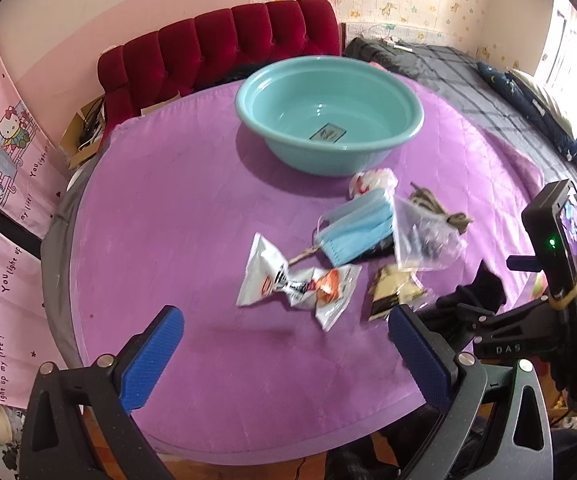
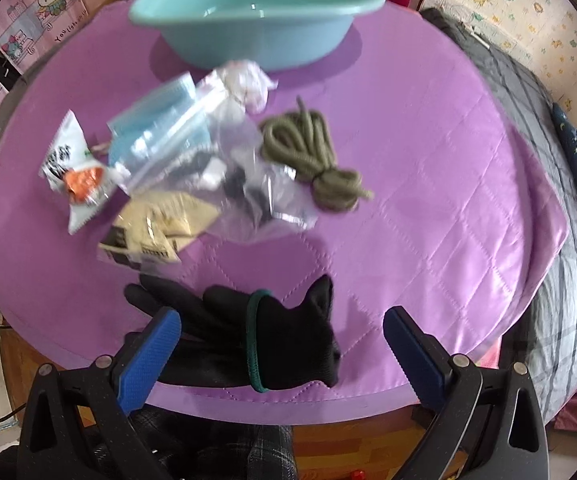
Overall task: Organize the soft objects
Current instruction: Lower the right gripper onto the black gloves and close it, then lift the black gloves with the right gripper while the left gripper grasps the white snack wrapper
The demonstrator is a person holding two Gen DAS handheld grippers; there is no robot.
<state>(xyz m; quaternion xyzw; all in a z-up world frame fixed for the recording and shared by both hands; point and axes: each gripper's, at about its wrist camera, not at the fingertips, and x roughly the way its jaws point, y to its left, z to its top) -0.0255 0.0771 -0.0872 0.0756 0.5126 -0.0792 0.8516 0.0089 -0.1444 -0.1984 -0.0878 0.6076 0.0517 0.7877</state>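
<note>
The round teal plastic basin sits empty at the far side of the purple quilted table cover, and all the soft items lie in a loose pile between it and the near edge. The left gripper hangs over bare cover near the table's near edge with its jaws wide apart and nothing between them. The right gripper is also spread wide and empty, poised around the black fabric gloves bound by a dark green elastic band, which lie at the very near edge of the table.

The main risk is that edge: a push instead of a clean pinch could slide the gloves off the table. Closing on only 1 glove layer or just the band might let the bundle sag or come apart on the way to the basin.

Further in, the blue pleated face masks, the clear plastic zip bag, the olive-green coiled cord, the white and orange snack wrapper and the tan and black sachet overlap or touch, so grabbing 1 may drag its neighbours. The slick bag could also slip from the pads.
</note>
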